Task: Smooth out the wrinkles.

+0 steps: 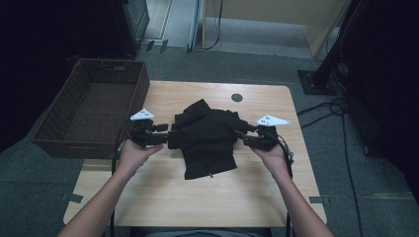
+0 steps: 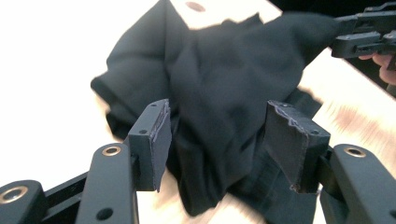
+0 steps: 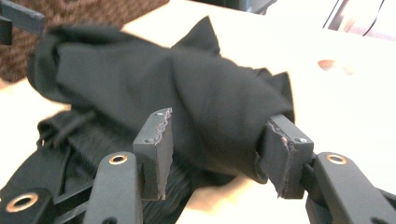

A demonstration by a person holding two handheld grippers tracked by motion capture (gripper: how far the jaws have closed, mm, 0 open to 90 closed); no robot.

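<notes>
We have a black garment point(image 1: 206, 136) lying bunched in the middle of the desk point(image 1: 257, 187), and we flank it with one gripper on each side. Our left gripper point(image 1: 165, 134) sits at the garment's left edge, our right gripper point(image 1: 241, 134) at its right edge, both pointing inward toward each other across the cloth.

In the left gripper view the jaws stand apart, with a fold of the garment point(image 2: 219, 93) bulging up between them but not pinched by the pads. In the right gripper view the jaws are likewise apart; a rolled fold point(image 3: 201, 98) lies between them and brushes the right pad, yet we see no squeeze on it.

The garment's upper part runs crosswise, from one gripper to the other, while a folded lower part reaches toward us. So the cloth lies straight ahead of each gripper, and neither hand is clearly nearer than the other.

A woven basket point(image 1: 89, 143) stands at the desk's left edge, just beyond our left hand point(image 1: 132, 154). If the garment is to go there, we judge the travel runs leftward, with the left hand leading.
</notes>
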